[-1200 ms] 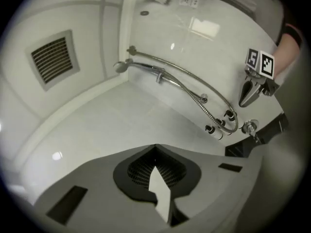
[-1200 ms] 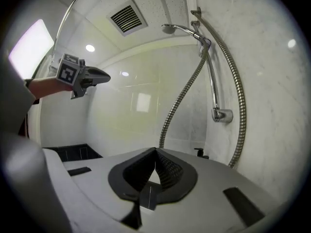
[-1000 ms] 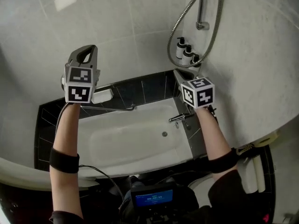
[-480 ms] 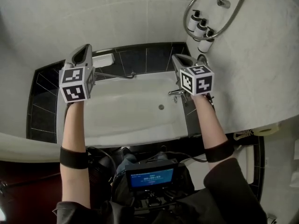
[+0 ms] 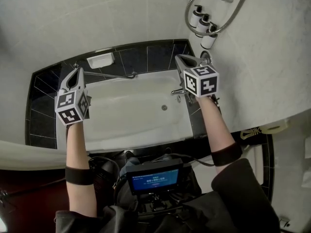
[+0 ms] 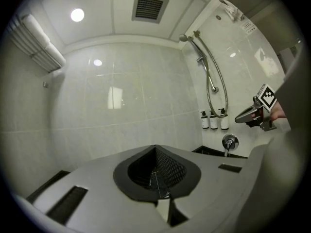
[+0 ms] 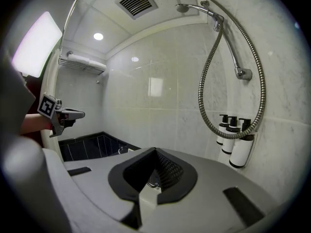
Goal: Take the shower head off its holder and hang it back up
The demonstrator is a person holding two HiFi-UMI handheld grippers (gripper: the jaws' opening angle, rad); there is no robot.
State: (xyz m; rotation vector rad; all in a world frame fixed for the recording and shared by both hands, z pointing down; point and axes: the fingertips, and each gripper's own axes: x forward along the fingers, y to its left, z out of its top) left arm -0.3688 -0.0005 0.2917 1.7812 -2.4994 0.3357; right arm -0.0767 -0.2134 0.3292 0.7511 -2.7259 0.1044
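Though head view crops it, right gripper view shows shower head (image 7: 183,8), prob. hung; jaws closed.

Bathtub (image 5: 131,125) white, set in a surround (image 5: 41,106) of black tiles with pale grout lines. Wall tiles (image 5: 97,18) pale grey, faintly marbled. Shower hose (image 5: 236,11) ribbed silver; bottles (image 5: 201,23) white with black pumps. Left gripper (image 5: 77,72) and right gripper (image 5: 180,58) grey — each bearing a cube of black-and-white square markers.
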